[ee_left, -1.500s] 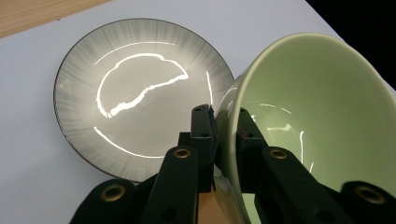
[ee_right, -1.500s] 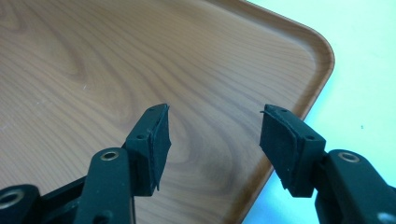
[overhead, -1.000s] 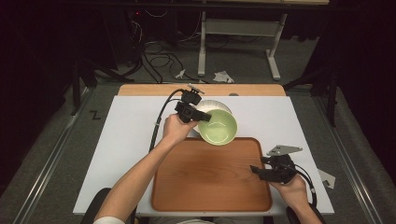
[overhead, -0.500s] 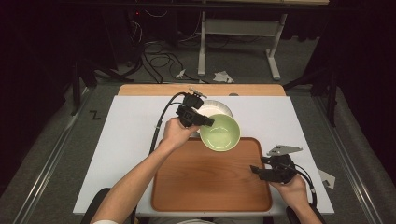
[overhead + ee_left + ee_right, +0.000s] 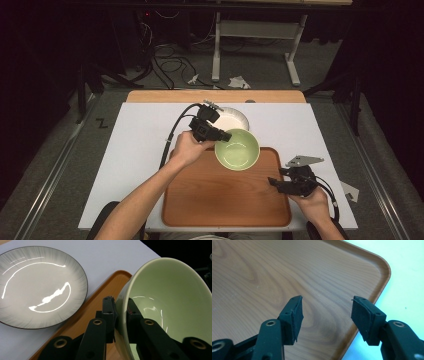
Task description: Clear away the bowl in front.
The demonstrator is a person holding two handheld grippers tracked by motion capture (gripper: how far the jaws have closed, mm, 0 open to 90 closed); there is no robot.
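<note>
A pale green bowl (image 5: 237, 149) hangs over the far edge of the wooden tray (image 5: 225, 195), tilted, with my left gripper (image 5: 219, 135) shut on its near rim. In the left gripper view one jaw sits outside and one inside the bowl (image 5: 172, 305) wall. Behind it a white plate (image 5: 231, 119) with a dark rim lies flat on the white table; the same plate (image 5: 37, 285) is at the upper left of the left gripper view. My right gripper (image 5: 276, 183) stands open and empty over the tray's right edge (image 5: 384, 272).
The white tabletop (image 5: 145, 145) spreads to the left and right of the tray. A wooden board edge (image 5: 215, 96) runs along the far side. Cables and a metal stand (image 5: 250, 45) lie on the floor beyond.
My left gripper has carried the green bowl off the plate and toward me, over the tray's far edge. The right gripper has stayed put.
</note>
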